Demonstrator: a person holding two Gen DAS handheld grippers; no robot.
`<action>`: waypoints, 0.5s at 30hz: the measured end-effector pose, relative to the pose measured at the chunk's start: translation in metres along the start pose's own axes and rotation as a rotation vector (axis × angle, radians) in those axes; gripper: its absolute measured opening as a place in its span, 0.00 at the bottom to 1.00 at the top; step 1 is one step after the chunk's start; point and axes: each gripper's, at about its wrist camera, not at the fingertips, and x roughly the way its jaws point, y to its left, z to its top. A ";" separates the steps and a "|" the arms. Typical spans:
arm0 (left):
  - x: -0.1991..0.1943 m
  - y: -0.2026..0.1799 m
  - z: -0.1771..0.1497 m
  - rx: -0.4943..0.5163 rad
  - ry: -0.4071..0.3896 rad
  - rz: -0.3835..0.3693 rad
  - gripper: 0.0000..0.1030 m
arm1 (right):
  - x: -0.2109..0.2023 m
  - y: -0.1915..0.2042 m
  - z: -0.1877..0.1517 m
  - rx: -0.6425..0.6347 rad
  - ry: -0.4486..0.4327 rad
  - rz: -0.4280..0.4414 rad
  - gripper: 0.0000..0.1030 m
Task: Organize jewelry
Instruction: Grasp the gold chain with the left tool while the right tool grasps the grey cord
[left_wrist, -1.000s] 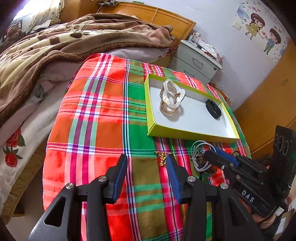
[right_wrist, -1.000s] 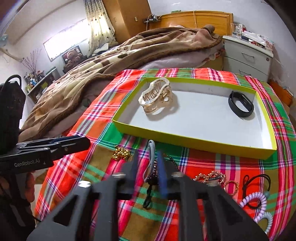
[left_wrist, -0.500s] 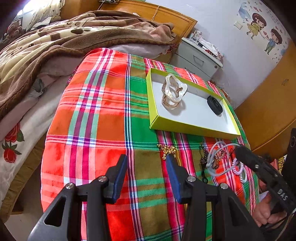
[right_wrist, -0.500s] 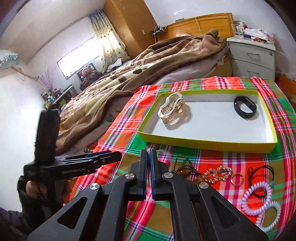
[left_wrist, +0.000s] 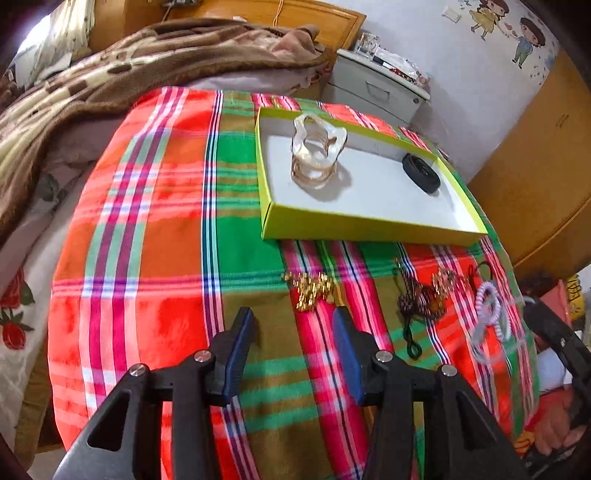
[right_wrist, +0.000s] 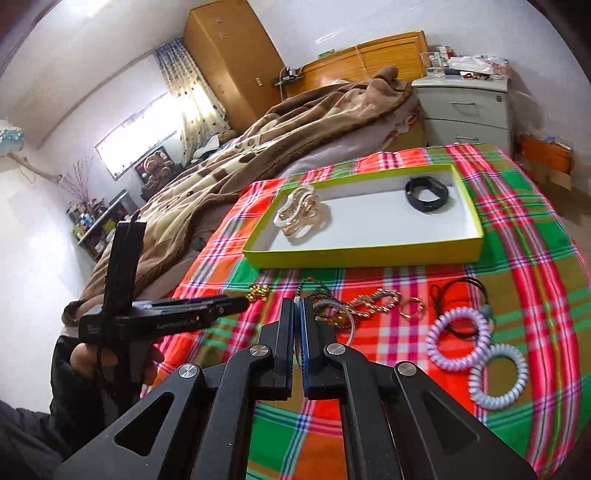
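Note:
A lime-green box (left_wrist: 369, 230) (right_wrist: 362, 254) on the plaid cloth holds a clear hair claw (left_wrist: 317, 155) (right_wrist: 301, 216) and a black band (left_wrist: 421, 171) (right_wrist: 426, 192). My left gripper (left_wrist: 293, 321) is open, its tips just short of a small gold ornament (left_wrist: 308, 290) (right_wrist: 258, 291) in front of the box. My right gripper (right_wrist: 297, 302) is shut on a thin white cord loop (left_wrist: 491, 325) (right_wrist: 351, 321), which hangs from its tips above the loose pile.
Loose pieces lie before the box: a dark beaded strand (left_wrist: 417, 299), a gold chain (right_wrist: 376, 301), a gold ring (right_wrist: 412, 308), black ties (right_wrist: 461, 291) and two lilac spiral ties (right_wrist: 458, 339). A bed with a brown blanket (right_wrist: 258, 147) lies behind, with a grey nightstand (right_wrist: 465, 107) at its head.
The right gripper shut on the white loop and drew back and up from the pile with it. The left gripper came lower and closer to the gold ornament, still open.

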 end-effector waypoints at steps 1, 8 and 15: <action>0.002 -0.002 0.001 0.010 0.001 0.002 0.45 | -0.001 0.000 -0.001 0.002 -0.002 -0.001 0.03; 0.013 -0.020 0.008 0.097 -0.009 0.094 0.46 | -0.002 -0.003 -0.001 0.004 -0.012 0.006 0.03; 0.019 -0.032 0.007 0.182 -0.036 0.159 0.46 | -0.002 -0.006 -0.001 0.004 -0.016 0.018 0.03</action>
